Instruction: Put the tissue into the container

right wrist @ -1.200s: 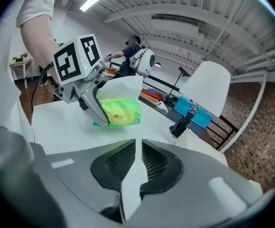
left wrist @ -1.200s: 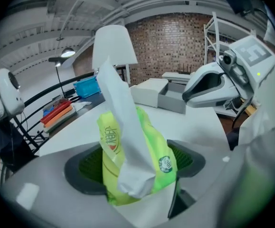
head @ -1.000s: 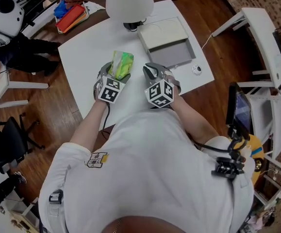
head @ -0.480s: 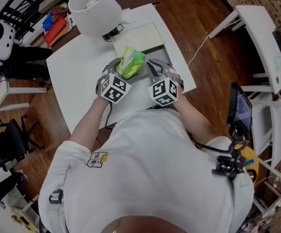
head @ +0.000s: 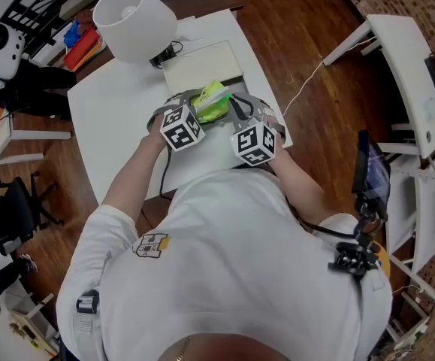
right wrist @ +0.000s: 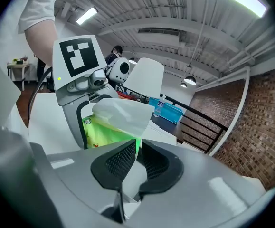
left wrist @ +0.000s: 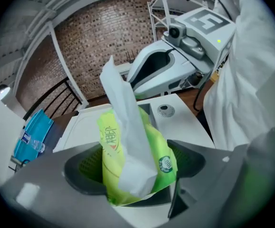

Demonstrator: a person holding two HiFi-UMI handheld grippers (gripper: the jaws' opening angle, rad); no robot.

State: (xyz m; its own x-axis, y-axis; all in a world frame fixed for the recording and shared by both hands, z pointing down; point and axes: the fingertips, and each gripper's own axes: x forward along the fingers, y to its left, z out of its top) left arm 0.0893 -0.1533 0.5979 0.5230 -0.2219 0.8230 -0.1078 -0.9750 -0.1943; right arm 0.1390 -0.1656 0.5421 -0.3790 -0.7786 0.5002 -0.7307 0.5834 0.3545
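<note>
Left gripper [left wrist: 132, 175] clamped on the tissue pack [left wrist: 158, 151], above the table just short of the container [head: 199, 65]. Right gripper [right wrist: 136, 163] pinched narrow, empty. Level the pack first, then lower it squarely in.

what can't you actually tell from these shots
- Container opening: head view, the tissue pack covers its near part.
- Whether the right gripper pinches the tissue: right gripper view, the sheet overlaps its narrow jaw gap.
- Print on the pack: left gripper view, blurred and creased.
</note>
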